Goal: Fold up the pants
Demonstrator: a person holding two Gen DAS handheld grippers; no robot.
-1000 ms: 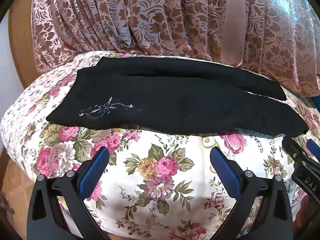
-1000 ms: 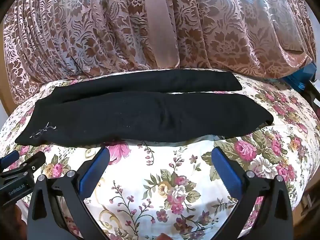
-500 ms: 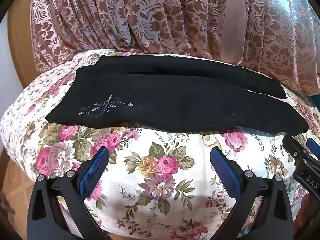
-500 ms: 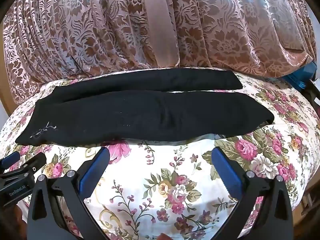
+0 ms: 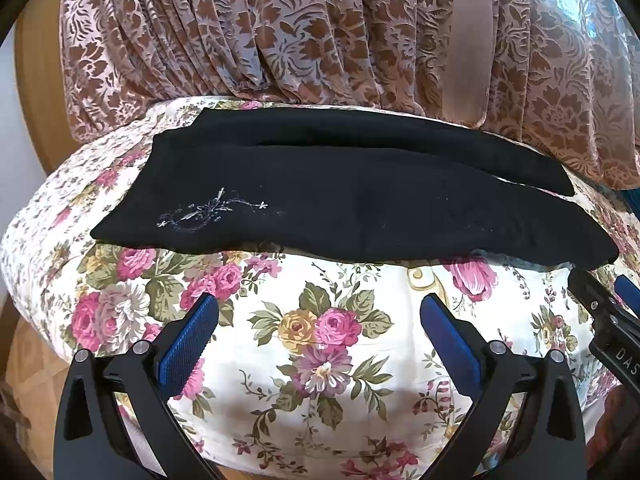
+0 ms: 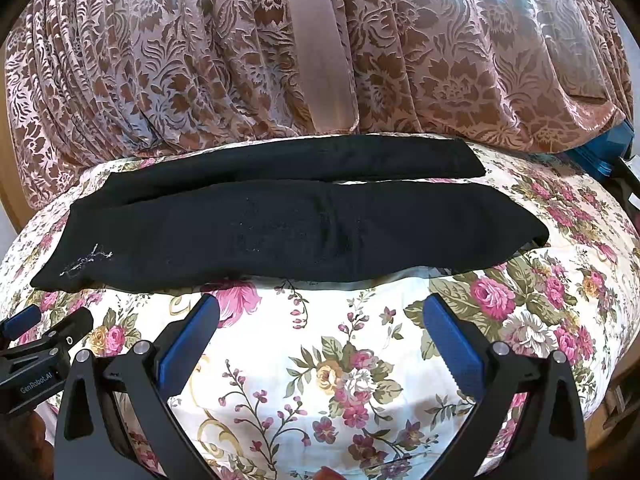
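Black pants (image 5: 340,196) (image 6: 280,228) lie flat and lengthwise across the flowered bed cover, with one leg laid over the other and a small pale embroidery near their left end (image 5: 208,212). My left gripper (image 5: 318,328) hovers open over the cover, just short of the pants' near edge, holding nothing. My right gripper (image 6: 320,328) is likewise open and empty, a short way in front of the pants' near edge. Each gripper shows at the edge of the other's view: the right one (image 5: 604,312), the left one (image 6: 48,332).
The floral bed cover (image 5: 320,360) (image 6: 340,380) fills the foreground. A brown patterned curtain (image 5: 320,32) (image 6: 320,40) hangs right behind the pants. A blue object (image 6: 600,152) sits at the far right. Wooden flooring (image 5: 28,380) shows at lower left.
Almost nothing: both views have crept very slightly, and the pants lie as before. Both grippers stay open.
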